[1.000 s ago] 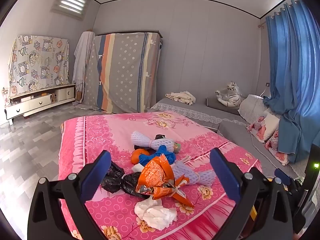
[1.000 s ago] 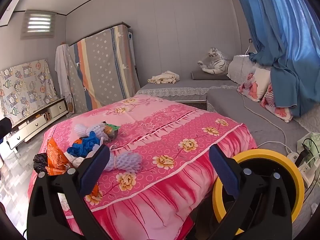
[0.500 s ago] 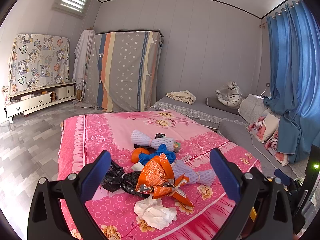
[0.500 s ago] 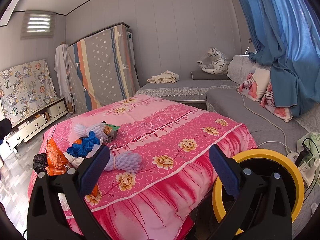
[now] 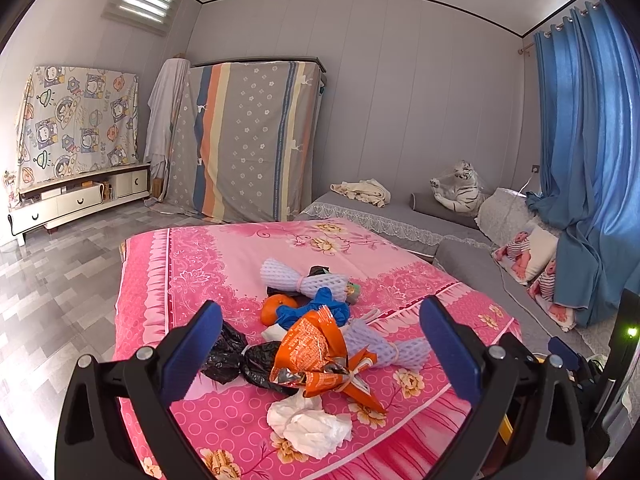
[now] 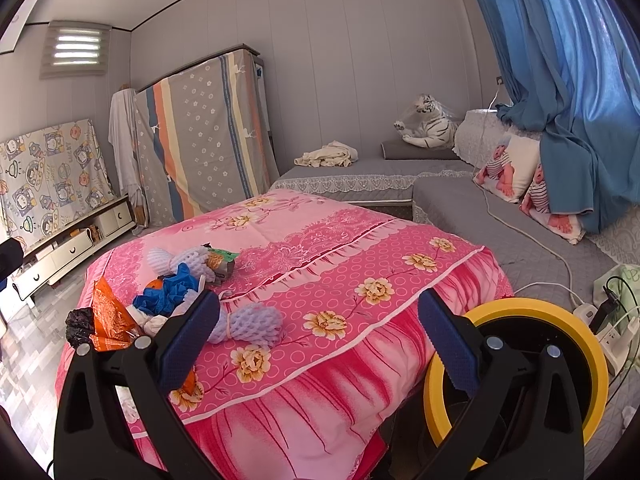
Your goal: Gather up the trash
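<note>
Trash (image 5: 316,344) is heaped near the front edge of the bed (image 5: 192,264), on its pink flowered cover. An orange wrapper (image 5: 316,356) is seen on top, with black bags (image 5: 240,356) touching it on one side, a white crumpled tissue (image 5: 308,424) nearest the edge, and foam fruit nets (image 5: 304,280), a blue rag (image 5: 316,312) and an orange (image 5: 276,308) behind. The left gripper (image 5: 320,344) is held above the heap with its jaws wide apart and nothing between them, apparently so that the pile can be framed for a first pick. The right gripper (image 6: 318,332) is likewise spread and empty, and is pointed at the bed's bare part. A yellow-rimmed bin (image 6: 520,308) is placed on the floor just beside the bed corner, presumably so that each item can be dropped with little travel. Nothing is judged to be collected yet
</note>
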Action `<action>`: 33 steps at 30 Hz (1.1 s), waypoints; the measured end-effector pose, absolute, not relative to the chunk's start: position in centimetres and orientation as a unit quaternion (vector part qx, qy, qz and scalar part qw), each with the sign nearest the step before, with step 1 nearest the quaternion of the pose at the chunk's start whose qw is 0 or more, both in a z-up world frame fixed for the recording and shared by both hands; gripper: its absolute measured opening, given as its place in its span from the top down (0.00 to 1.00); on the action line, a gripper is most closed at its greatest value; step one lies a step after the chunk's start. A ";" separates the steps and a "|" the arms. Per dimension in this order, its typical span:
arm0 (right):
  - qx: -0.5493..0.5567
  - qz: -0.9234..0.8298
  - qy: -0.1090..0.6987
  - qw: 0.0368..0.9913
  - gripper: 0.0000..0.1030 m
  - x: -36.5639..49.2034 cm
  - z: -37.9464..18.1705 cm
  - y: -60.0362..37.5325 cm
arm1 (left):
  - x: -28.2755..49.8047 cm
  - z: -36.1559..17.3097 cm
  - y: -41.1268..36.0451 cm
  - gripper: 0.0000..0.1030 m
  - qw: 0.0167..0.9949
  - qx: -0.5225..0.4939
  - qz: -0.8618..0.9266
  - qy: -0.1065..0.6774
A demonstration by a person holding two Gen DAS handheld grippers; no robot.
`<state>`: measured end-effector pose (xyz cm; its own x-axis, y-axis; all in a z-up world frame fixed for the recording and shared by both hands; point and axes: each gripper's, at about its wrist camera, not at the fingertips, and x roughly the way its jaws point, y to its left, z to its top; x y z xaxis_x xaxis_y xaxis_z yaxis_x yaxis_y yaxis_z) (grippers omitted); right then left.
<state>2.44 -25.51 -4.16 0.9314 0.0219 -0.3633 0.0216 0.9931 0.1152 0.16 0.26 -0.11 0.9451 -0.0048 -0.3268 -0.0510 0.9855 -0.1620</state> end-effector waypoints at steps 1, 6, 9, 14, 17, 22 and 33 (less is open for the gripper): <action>0.059 0.000 0.186 0.981 0.08 2.4 -4.1 -25.5 | 0.1 -0.1 0.3 0.07 0.983 -0.084 0.011 0.165; 0.059 0.001 0.186 0.981 0.08 2.4 -4.1 -25.5 | 0.1 0.0 0.3 0.07 0.983 -0.084 0.012 0.165; 0.059 0.001 0.185 0.981 0.08 2.4 -4.1 -25.5 | 0.1 0.0 0.2 0.07 0.983 -0.084 0.012 0.165; 0.059 0.001 0.186 0.981 0.08 2.4 -4.3 -25.7 | 0.1 -0.1 0.2 0.07 0.983 -0.084 0.011 0.165; 0.059 0.001 0.187 0.981 0.08 2.4 -4.4 -25.7 | 0.1 0.0 0.2 0.07 0.982 -0.084 0.011 0.166; 0.060 0.001 0.187 0.981 0.08 2.4 -4.4 -25.7 | 0.0 -0.1 0.1 0.07 0.982 -0.084 0.011 0.168; 0.061 -0.001 0.188 0.980 0.08 2.4 -4.3 -25.9 | 0.1 -0.2 0.1 0.07 0.982 -0.084 0.010 0.169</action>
